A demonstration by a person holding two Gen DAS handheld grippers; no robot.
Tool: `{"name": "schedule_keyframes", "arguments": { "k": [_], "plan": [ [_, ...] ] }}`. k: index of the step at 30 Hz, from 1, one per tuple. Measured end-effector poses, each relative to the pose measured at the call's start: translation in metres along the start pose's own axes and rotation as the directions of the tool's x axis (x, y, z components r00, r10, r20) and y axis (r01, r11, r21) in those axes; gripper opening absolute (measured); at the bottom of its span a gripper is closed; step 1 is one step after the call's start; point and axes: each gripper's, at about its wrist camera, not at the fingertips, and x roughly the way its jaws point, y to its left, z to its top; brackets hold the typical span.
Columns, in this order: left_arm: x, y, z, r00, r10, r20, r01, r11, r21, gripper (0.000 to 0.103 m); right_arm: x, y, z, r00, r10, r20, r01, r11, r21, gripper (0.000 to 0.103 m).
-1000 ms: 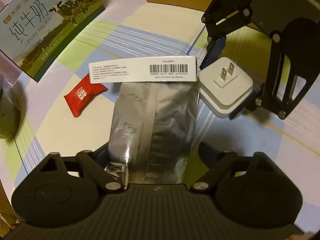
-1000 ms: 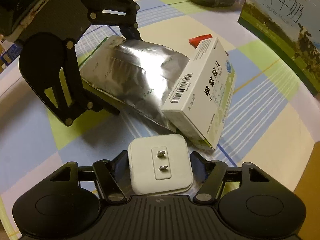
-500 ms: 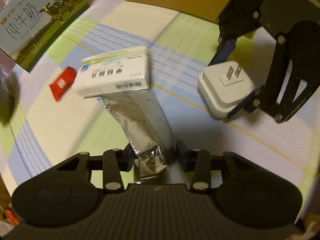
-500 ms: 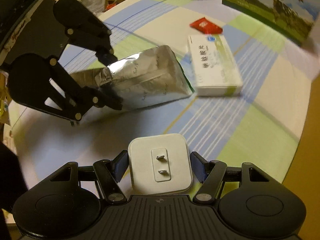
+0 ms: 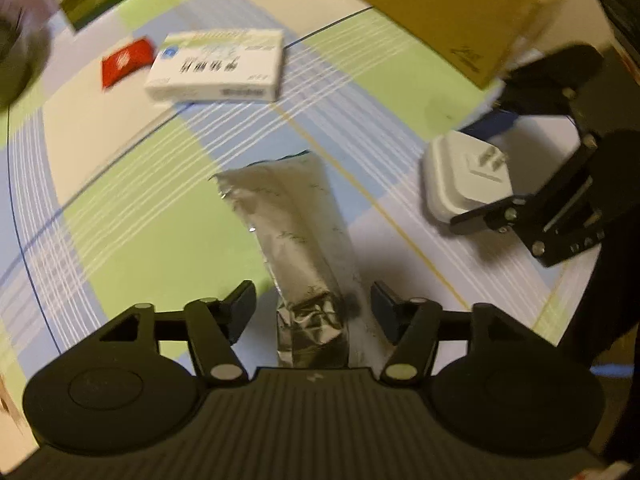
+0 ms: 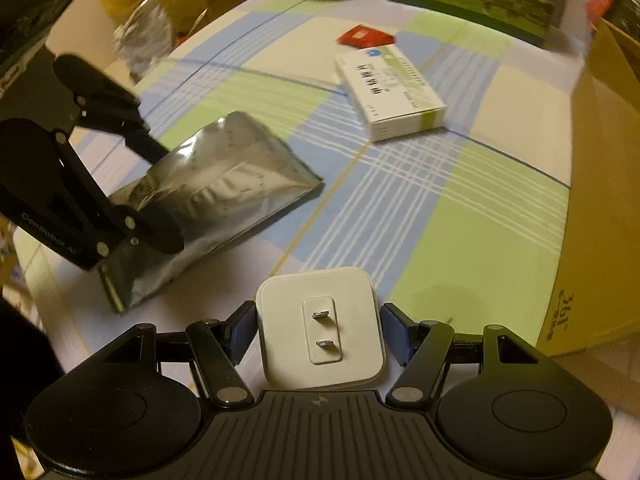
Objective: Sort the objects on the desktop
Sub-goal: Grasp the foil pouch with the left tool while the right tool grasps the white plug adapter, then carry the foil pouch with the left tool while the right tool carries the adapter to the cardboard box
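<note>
— Starting at the left of your left wrist view, what do you see?

— My own left gripper (image 5: 313,307) fills the bottom of the frame. Its fingers are spread, and the crumpled end of the silver foil pouch (image 5: 298,236) runs down between them with a gap on each side, so nothing is pinched. The pouch stretches up toward the middle of the frame over the checked tablecloth (image 5: 132,208). In the upper left lies the red candy wrapper (image 5: 127,61), and just right of it the white medicine box (image 5: 218,66), well apart from the pouch.

— And further right?

— My right gripper (image 5: 490,176) comes in from the right edge, pinching the white plug adapter (image 5: 466,178). A brown cardboard box (image 5: 452,4) fills the upper right.

— What about the right wrist view?

— At its left, my left gripper straddles the near end of the pouch; whether it touches there, I cannot tell. At bottom centre the adapter sits squeezed between my blue pads (image 6: 242,330), prongs facing the camera. The medicine box lies upper centre, the cardboard box along the right edge.
</note>
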Motion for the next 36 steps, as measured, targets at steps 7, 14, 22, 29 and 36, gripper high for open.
{"name": "schedule_keyframes", "arguments": {
  "k": [7,14,22,29,36],
  "plan": [
    [0.019,0.006,0.012,0.998,-0.006,-0.066,0.002,0.998,-0.064,0.065,0.003,-0.003,-0.009,0.999,-0.036,0.008,0.036,0.999,-0.026,0.064],
    [0.032,0.004,0.014,0.997,-0.008,-0.077,0.004,0.998,-0.060,0.057,0.005,-0.009,-0.015,1.000,-0.002,0.013,0.002,1.000,0.008,0.078],
    [0.023,0.001,0.015,0.997,-0.011,-0.076,0.009,0.999,-0.032,0.036,0.007,-0.005,-0.014,1.000,-0.005,0.018,0.005,1.000,0.010,0.079],
    [0.018,-0.002,0.012,0.998,-0.017,-0.062,0.016,0.999,-0.028,0.033,0.011,0.003,-0.014,0.998,-0.061,0.013,0.062,0.998,-0.032,0.076],
    [0.024,-0.006,0.015,0.997,0.013,-0.078,-0.014,1.000,-0.016,0.042,0.012,0.004,-0.012,0.998,-0.067,0.017,0.067,0.998,-0.021,0.075]
  ]
}}
